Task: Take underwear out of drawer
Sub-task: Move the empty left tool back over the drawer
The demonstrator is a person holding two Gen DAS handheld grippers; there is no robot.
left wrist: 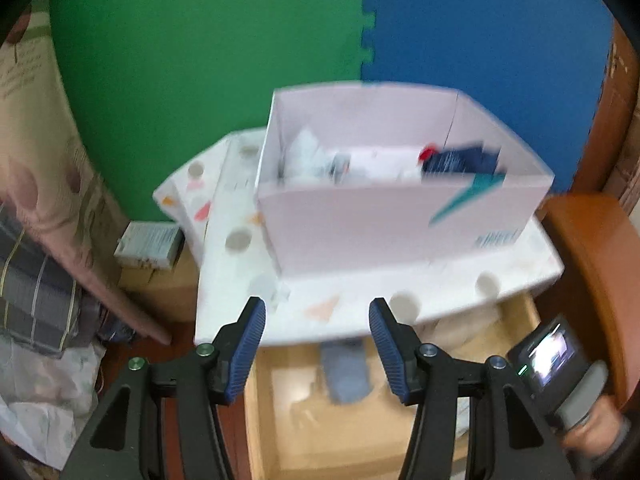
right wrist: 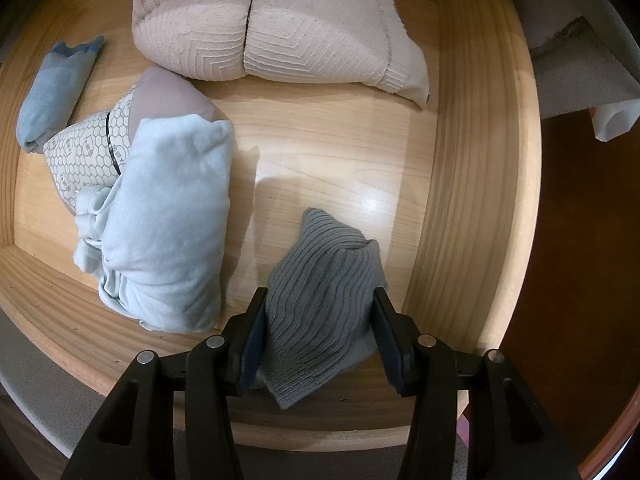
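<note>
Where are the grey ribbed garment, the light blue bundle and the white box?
grey ribbed garment (right wrist: 320, 300): right wrist view, its ribbed middle.
light blue bundle (right wrist: 168, 224): right wrist view, its broad top.
white box (left wrist: 352, 224): left wrist view, its front wall.

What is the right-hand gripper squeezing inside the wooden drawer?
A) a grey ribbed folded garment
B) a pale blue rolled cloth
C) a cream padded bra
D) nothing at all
A: the right gripper has its pads pressed on both sides of the grey ribbed garment.
</note>
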